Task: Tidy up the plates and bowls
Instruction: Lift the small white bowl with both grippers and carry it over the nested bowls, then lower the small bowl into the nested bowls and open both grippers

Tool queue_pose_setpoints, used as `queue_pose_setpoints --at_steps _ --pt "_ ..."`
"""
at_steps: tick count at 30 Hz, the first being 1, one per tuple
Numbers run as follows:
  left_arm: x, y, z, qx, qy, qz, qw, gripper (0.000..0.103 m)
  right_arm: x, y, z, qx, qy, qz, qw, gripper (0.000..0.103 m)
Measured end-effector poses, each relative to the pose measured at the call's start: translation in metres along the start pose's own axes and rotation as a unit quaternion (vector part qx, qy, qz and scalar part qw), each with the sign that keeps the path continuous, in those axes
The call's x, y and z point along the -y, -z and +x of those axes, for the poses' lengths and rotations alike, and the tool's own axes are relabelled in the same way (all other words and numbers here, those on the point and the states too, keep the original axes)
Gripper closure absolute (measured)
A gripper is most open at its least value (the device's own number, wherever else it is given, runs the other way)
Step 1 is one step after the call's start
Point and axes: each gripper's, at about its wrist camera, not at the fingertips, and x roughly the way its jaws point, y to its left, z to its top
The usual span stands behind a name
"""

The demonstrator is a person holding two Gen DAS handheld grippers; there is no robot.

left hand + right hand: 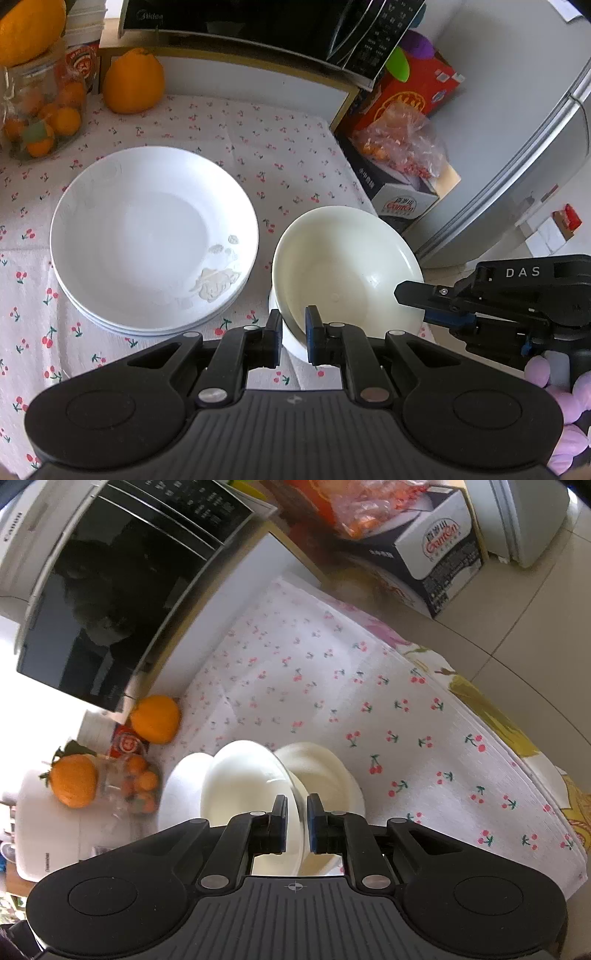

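Cherry-print tabletop [280,155]: our white plates [155,236] sit stacked already. Both hand-held grippers, left [293,338] and right [297,821], pinch the cream bowl's [347,258] rim, tilted over another bowl; nesting remains.

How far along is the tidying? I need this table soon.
Done, it seems: the white plates sit stacked on the cherry-print cloth. In hand: both the left gripper and the right gripper are shut on the rim of the cream bowl, tilted over another bowl beneath it. Left: seating that bowl squarely and letting go.
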Motion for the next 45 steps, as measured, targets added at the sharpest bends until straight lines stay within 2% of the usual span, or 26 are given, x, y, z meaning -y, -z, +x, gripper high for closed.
queue_pose_setpoints --at_steps 18,45 --pt "0.004 0.006 0.009 -0.010 -0.017 0.020 0.9996 0.091 0.006 0.000 0.011 -0.011 0.031 -0.004 0.999 0.089" --pt "0.011 0.007 0.016 -0.011 -0.031 0.058 0.9978 0.084 -0.005 0.002 0.010 0.010 0.052 -0.054 0.997 0.088"
